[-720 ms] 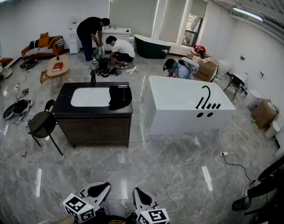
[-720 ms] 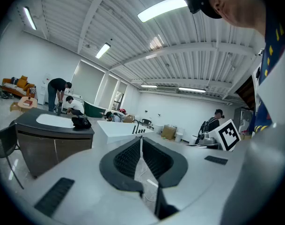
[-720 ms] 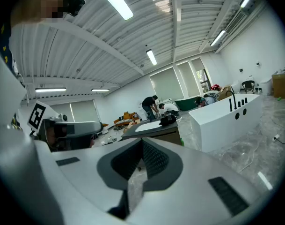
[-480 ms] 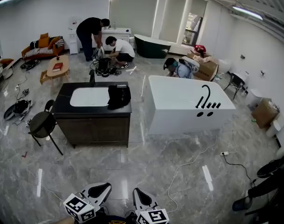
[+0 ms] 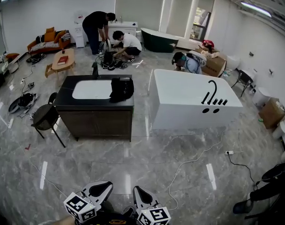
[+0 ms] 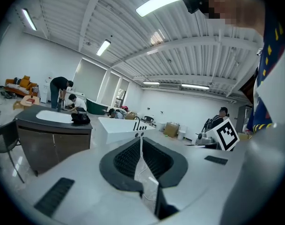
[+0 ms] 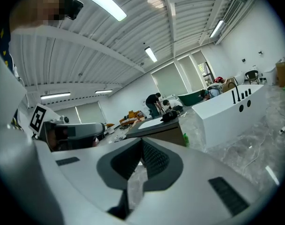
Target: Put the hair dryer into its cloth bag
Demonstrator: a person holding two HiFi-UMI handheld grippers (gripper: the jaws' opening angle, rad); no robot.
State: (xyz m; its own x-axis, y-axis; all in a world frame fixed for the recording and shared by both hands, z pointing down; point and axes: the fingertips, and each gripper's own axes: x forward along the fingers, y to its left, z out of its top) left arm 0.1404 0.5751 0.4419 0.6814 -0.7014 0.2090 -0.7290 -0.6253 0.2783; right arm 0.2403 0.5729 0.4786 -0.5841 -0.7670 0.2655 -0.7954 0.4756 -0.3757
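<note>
Left fingers: the left gripper (image 6: 141,144) has its two black pads (image 6: 126,159) pressed together. Nothing is between them.
Right fingers: the right gripper (image 7: 142,146) is closed too, pad on pad, and it holds nothing.
Where the grippers are: in the head view they sit low at the near edge, side by side. They point across the floor at the counter and are well apart from it.
Bag: a black lump (image 5: 121,89) lies on top of the dark counter (image 5: 67,105). It is at the right end, just beside the white basin (image 5: 91,89). It looks like the cloth bag.
Hair dryer: it is too far off to pick out. I cannot tell if it is in the black lump.
Which way it points: the black lump is a bit longer from the front of the counter to the back. I cannot tell which end is the open one.
In the way: shiny grey floor (image 5: 133,163) lies between the grippers and the counter. A thin white cable (image 5: 191,162) snakes over it on the right.
Next to the counter: a big white bathtub (image 5: 179,108) with a black tap (image 5: 209,92) stands just to its right. A dark chair (image 5: 45,117) stands at its left corner.
Far back: two people (image 5: 112,34) are close together by a white cabinet, and a third crouches near cardboard boxes (image 5: 215,64). An orange sofa (image 5: 46,39) and a low wooden table (image 5: 62,60) are at the left.
</note>
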